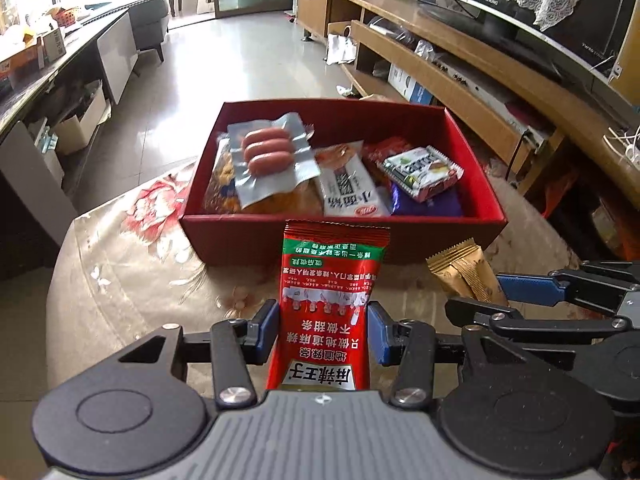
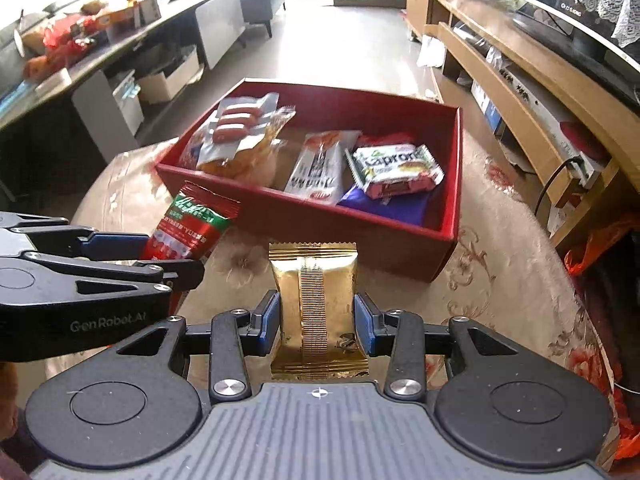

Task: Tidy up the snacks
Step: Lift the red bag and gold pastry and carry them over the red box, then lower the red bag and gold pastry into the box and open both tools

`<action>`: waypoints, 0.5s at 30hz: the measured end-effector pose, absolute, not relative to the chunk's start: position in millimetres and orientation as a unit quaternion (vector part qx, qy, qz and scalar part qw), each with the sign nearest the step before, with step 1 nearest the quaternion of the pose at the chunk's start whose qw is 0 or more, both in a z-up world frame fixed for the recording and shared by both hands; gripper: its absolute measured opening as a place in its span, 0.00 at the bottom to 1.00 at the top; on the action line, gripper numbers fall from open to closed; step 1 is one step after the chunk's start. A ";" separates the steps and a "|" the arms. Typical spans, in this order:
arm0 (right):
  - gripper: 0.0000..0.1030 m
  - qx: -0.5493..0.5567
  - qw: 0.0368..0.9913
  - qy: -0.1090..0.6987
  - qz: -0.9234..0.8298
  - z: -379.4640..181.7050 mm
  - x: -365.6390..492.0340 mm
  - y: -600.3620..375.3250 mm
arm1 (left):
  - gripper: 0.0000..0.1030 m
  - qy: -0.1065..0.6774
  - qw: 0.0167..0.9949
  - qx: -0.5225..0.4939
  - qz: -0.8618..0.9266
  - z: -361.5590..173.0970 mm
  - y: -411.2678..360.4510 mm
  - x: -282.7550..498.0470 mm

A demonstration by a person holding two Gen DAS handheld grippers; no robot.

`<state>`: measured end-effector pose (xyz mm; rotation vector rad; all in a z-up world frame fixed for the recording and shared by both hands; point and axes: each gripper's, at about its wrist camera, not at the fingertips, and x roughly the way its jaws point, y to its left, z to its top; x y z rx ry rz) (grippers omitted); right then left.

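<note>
Our left gripper (image 1: 323, 330) clamps a red foil snack packet (image 1: 330, 304) just before the open red cardboard box (image 1: 340, 236). Beside it, our right gripper (image 2: 316, 320) grips a gold foil snack packet (image 2: 316, 304), also short of the box.

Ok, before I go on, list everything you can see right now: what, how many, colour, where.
Box: one, red, open, on the floral table.
Sausage pack: one, clear with three pink sausages, box left, on top.
Orange bag: one, under the sausage pack.
White packet: one, white with orange end, box middle.
Wafer pack: one, white, green and red, box right, on top.
Purple packet: one, under the wafer pack.
Red bag: one, behind the wafer pack.
Red spicy packet: one, between the left fingers.
Gold packet: one, between the right fingers.
Table: one, beige floral cover.
Left gripper: black, blue pads, before the box.
Right gripper: same, beside it.
</note>
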<state>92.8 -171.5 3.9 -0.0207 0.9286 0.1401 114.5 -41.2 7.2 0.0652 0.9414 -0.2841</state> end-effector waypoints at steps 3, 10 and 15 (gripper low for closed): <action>0.46 -0.007 0.895 0.442 0.062 7.1 96.3 -174.7 | 0.42 0.447 0.884 0.030 -0.135 11.4 -45.4 120.3; 0.46 0.004 0.906 0.421 0.048 19.6 112.7 -184.4 | 0.42 0.427 0.894 0.029 -0.132 24.4 -57.4 144.2; 0.46 0.010 0.910 0.412 0.039 23.7 129.9 -192.7 | 0.41 0.417 0.899 0.030 -0.127 29.9 -66.2 165.0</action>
